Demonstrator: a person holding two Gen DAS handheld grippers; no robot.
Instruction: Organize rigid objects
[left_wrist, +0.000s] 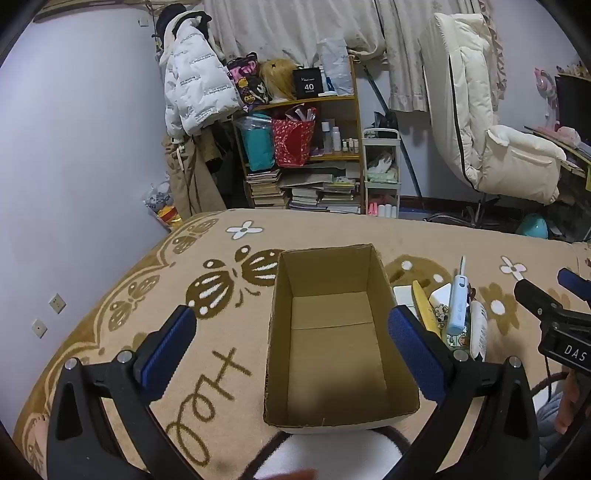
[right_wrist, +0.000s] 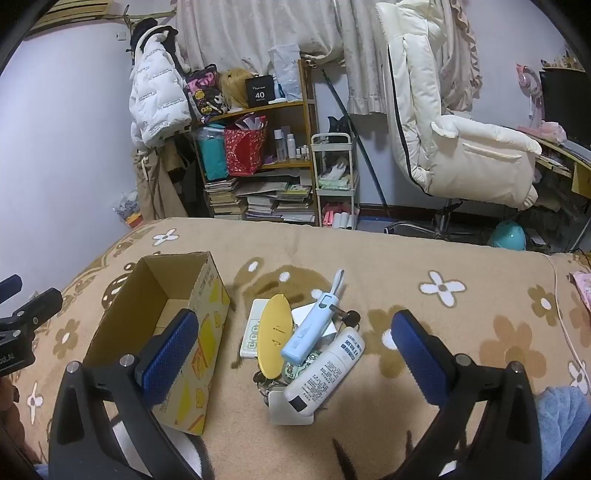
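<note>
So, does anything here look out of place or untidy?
Yes. The cardboard box is empty, while the items lie heaped beside it on the blanket: a light blue device and a white bottle lean across a yellow oval. Nothing looks damaged.

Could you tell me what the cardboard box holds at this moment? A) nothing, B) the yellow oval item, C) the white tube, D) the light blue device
A: the cardboard box shows only its bare floor, while the white tube, yellow oval item and light blue device lie piled on the blanket beside it.
</note>
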